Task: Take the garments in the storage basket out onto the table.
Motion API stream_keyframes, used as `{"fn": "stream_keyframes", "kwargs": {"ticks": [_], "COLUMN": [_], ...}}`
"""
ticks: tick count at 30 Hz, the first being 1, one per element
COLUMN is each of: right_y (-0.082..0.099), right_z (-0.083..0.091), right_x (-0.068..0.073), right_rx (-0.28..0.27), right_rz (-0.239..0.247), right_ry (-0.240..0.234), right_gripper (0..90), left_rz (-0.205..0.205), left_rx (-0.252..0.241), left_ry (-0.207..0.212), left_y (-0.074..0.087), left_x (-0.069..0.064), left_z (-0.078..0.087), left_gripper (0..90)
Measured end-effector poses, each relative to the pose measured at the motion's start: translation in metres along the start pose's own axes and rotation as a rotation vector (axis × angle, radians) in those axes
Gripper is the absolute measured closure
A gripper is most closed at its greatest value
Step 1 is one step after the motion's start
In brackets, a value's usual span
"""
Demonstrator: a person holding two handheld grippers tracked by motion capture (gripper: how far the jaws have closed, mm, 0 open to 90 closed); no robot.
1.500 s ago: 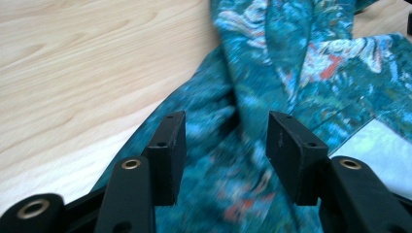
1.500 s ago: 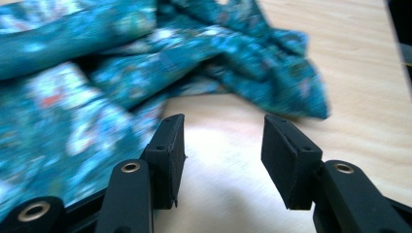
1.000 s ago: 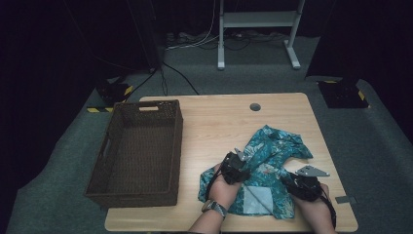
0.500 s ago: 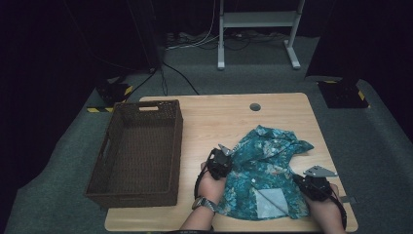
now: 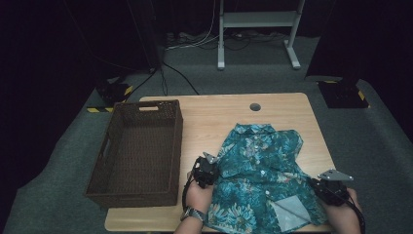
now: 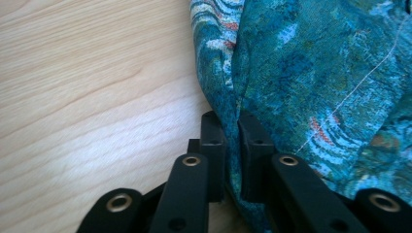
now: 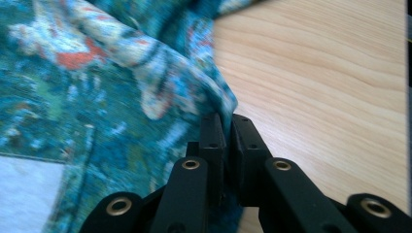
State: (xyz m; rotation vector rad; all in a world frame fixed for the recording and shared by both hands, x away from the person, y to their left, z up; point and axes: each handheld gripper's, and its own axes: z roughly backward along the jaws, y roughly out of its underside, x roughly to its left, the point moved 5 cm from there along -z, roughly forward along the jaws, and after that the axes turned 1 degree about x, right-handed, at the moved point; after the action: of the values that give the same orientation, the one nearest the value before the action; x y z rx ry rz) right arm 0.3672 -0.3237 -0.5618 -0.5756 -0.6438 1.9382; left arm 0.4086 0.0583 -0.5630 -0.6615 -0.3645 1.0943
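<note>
My left gripper point(image 5: 208, 165) pinches the left edge of the teal flower-printed cloth shirt point(image 5: 263, 185); my right gripper point(image 5: 319, 187) pinches its right edge. The shirt lies spread on the pale wooden table point(image 5: 214, 114), bare boards beyond its collar, a dark woven basket point(image 5: 141, 146) alongside.

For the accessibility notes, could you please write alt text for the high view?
A teal floral short-sleeved shirt lies spread on a light wooden table, pinched at its two side edges by the left gripper and the right gripper, each in a person's hand. An empty brown wicker basket stands at the table's left end.
</note>
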Motion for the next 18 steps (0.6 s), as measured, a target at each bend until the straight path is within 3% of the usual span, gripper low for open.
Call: {"fn": "stream_keyframes", "kwargs": {"ticks": [5,9,11,15,18], "right_y": [0.001,-0.010,-0.022,-0.043,-0.052], "right_z": [0.009,0.014,0.013,-0.002,-0.021], "right_x": [-0.003,-0.004,0.002,0.013,0.013], "right_rx": [-0.020,-0.074,-0.098,-0.110,-0.077], "right_rz": [-0.016,-0.042,-0.049,-0.039,-0.052], "right_ry": [0.003,0.001,-0.016,-0.037,-0.044], "right_gripper": [74.2,65.8,62.4,60.9,61.9], "left_rz": [-0.006,-0.085,-0.102,-0.098,-0.116], "left_rx": [-0.018,-0.063,-0.071,-0.060,-0.014], "left_ry": [-0.015,-0.059,-0.059,-0.037,-0.044], "left_y": [-0.002,-0.015,-0.022,-0.029,-0.026], "left_x": [-0.002,-0.010,-0.015,-0.022,-0.021], "left_z": [0.008,0.015,0.015,0.004,-0.009], "left_gripper": [67.0,61.0,57.0,51.9,53.2]}}
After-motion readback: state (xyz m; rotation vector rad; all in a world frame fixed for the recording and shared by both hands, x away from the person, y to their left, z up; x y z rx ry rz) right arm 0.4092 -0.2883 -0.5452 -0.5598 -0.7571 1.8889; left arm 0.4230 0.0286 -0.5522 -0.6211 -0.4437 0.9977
